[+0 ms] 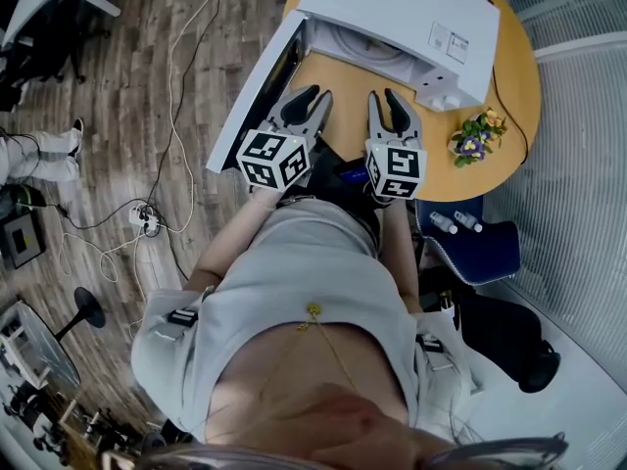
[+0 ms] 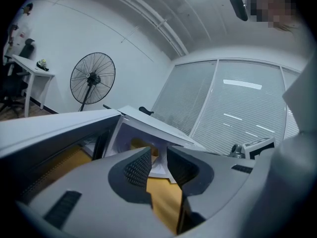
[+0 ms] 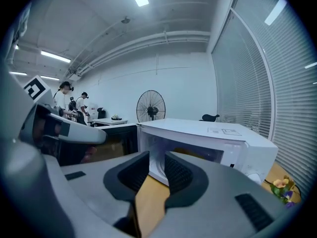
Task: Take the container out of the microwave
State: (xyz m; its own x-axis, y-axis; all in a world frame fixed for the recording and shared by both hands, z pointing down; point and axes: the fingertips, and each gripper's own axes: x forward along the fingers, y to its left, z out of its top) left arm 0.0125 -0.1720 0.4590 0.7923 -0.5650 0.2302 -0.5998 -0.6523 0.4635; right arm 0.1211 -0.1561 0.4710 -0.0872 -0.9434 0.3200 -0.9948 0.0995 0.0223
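White microwave (image 1: 411, 8) stands on the wooden table (image 1: 516, 57), door (image 1: 245, 106) swung open; the yellowish container (image 2: 140, 144) sits inside its cavity; left gripper (image 1: 318, 94) and right gripper (image 1: 383, 96) hover just before it, jaws apart, both empty.

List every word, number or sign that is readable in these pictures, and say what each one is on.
No text here can be read.
Sticker on top of the microwave: printed lines, too small to read in any view.
Cubes on the left gripper and right gripper: black-and-white square markers only, no letters or digits.
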